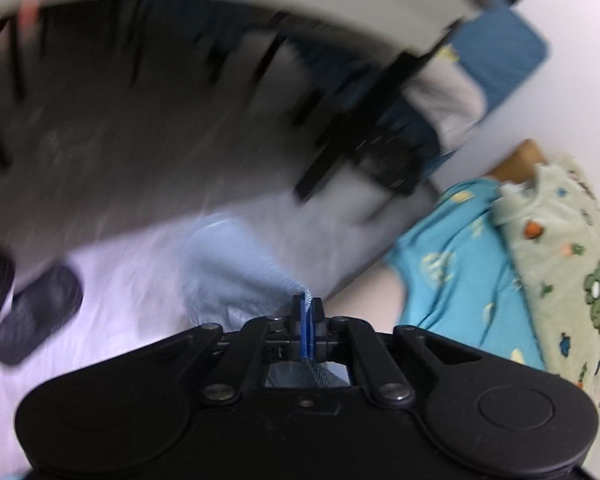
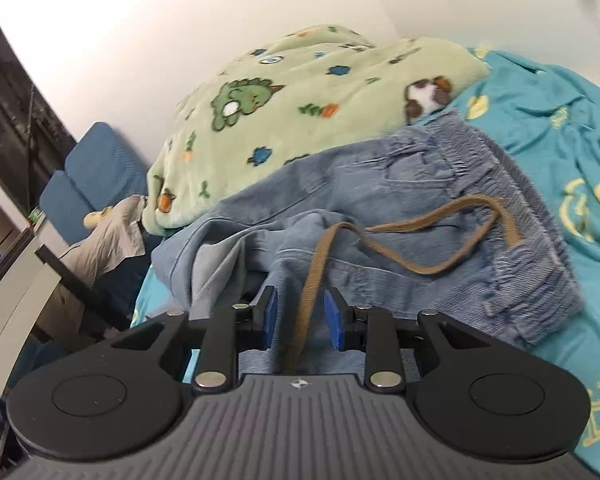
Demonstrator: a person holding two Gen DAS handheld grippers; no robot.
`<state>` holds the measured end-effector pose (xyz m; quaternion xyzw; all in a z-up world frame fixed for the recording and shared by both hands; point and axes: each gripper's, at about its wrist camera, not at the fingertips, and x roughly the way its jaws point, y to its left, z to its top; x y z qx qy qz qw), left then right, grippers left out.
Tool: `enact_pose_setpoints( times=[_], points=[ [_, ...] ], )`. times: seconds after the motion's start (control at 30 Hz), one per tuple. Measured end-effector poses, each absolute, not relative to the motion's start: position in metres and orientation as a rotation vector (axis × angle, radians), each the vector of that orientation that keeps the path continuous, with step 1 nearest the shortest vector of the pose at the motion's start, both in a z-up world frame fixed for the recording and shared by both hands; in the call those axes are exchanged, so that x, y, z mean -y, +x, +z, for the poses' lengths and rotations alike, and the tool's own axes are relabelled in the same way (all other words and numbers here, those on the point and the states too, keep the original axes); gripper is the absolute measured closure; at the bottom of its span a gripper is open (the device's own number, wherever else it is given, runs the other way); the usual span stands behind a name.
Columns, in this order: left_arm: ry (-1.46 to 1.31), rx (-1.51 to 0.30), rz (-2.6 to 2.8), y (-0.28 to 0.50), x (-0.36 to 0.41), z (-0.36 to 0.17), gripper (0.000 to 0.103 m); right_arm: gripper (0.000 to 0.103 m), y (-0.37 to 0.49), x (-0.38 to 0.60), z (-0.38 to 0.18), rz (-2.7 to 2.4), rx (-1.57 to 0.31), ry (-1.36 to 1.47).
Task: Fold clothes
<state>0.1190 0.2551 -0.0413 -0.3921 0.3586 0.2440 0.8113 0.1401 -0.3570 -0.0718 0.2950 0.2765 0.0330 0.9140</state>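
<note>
While the left gripper is pinching a denim edge w/ jaws closed, the right gripper is hovering half-open around the brown drawstring. Denim shorts are lying on the bed: soft, floppy, prob. best grabbed at the elastic waistband.

The left wrist view is looking steeply down past the bed edge toward the floor, blurred. The right wrist view is facing close across the bed. Both are sharing the green blanket, at 3 o'clock and 12 o'clock respectively.
</note>
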Motion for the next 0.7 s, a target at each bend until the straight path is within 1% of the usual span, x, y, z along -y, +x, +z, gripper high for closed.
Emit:
enact_pose_setpoints(
  times=[0.13,0.2,0.27,0.33,0.4,0.47,0.63,0.7],
  points=[
    [-0.874,-0.815,0.499,0.107,-0.255,-0.052,0.100,0.073,0.131,0.365,-0.067,0.052,-0.563,0.623],
    [-0.876,-0.820,0.492,0.100,-0.257,-0.047,0.088,0.073,0.128,0.368,-0.065,0.038,-0.563,0.625],
    [-0.859,-0.811,0.484,0.092,-0.258,-0.041,0.084,0.073,0.126,0.373,-0.064,0.029,-0.564,0.633],
    [-0.830,-0.800,0.474,0.085,-0.255,-0.032,0.082,0.073,0.125,0.377,-0.063,0.022,-0.566,0.642],
    [-0.785,-0.789,0.450,0.079,-0.246,-0.024,0.074,0.073,0.125,0.381,-0.062,0.015,-0.567,0.650],
    [-0.730,-0.774,0.414,0.076,-0.231,-0.014,0.070,0.073,0.124,0.385,-0.062,0.010,-0.568,0.662],
    [-0.585,-0.700,0.316,0.077,-0.176,0.016,0.069,0.073,0.119,0.400,-0.058,-0.006,-0.562,0.709],
    [-0.524,-0.659,0.284,0.080,-0.149,0.029,0.067,0.073,0.114,0.410,-0.057,-0.012,-0.559,0.752]
  ],
)
